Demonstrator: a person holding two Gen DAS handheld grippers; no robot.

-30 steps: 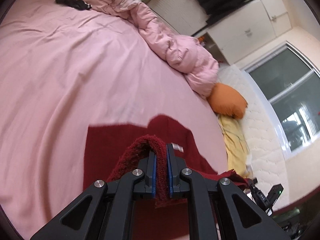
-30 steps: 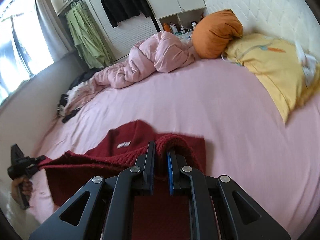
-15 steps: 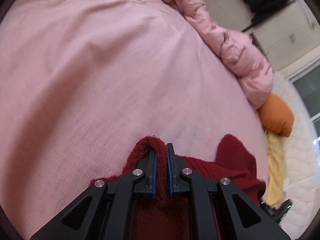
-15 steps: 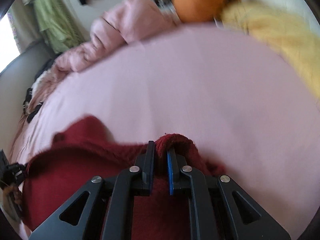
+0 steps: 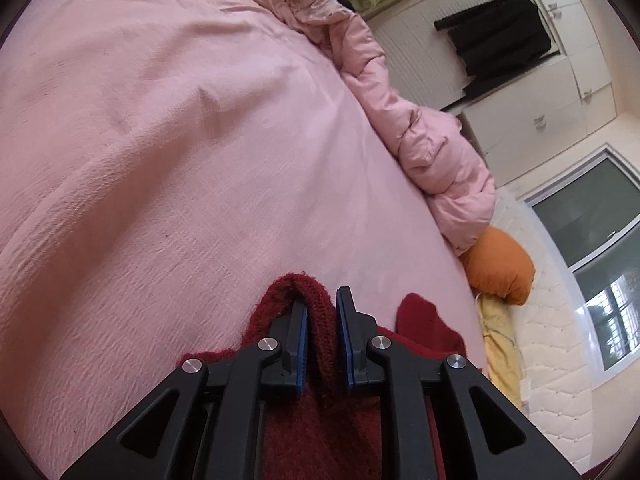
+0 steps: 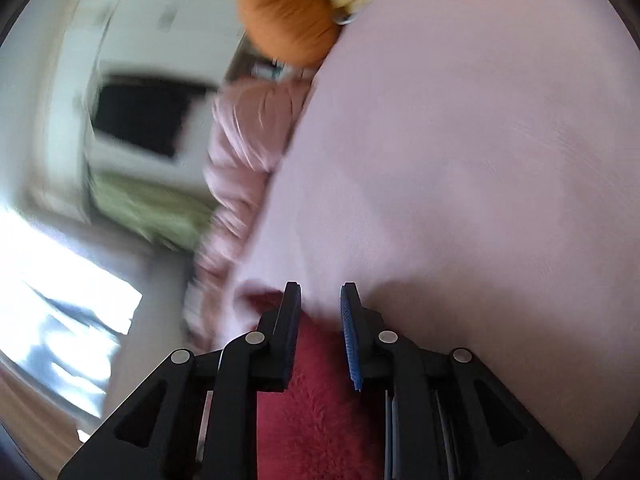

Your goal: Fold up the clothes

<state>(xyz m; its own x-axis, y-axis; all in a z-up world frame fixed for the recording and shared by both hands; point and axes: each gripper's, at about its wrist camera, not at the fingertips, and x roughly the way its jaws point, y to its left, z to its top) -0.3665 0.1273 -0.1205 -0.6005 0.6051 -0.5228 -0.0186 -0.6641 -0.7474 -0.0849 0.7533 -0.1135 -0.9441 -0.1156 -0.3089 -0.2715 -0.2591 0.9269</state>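
A dark red knitted sweater (image 5: 426, 326) lies on the pink bed sheet (image 5: 200, 160) right under both grippers. In the left wrist view a raised fold of it stands between the jaws of my left gripper (image 5: 321, 300). Those jaws are opening, and a thin gap shows between the fold and the right-hand pad. In the right wrist view, which is blurred and rolled sideways, the sweater (image 6: 316, 392) lies low between the fingers of my right gripper (image 6: 320, 292). Its jaws are opening too and stand clearly apart, with the pads off the fabric. Most of the sweater is hidden under the grippers.
A bunched pink duvet (image 5: 432, 140) runs along the bed's far side. An orange pillow (image 5: 500, 264) and a yellow one (image 5: 500, 344) lie at the headboard. Beyond stand a white wardrobe with a black garment (image 5: 500, 36) hanging on it, and a window (image 5: 592, 220).
Both grippers have come down to the sheet with the sweater, which now lies on the bed. Both pairs of jaws, shut on the fabric before, have parted. The right gripper has rolled sideways.
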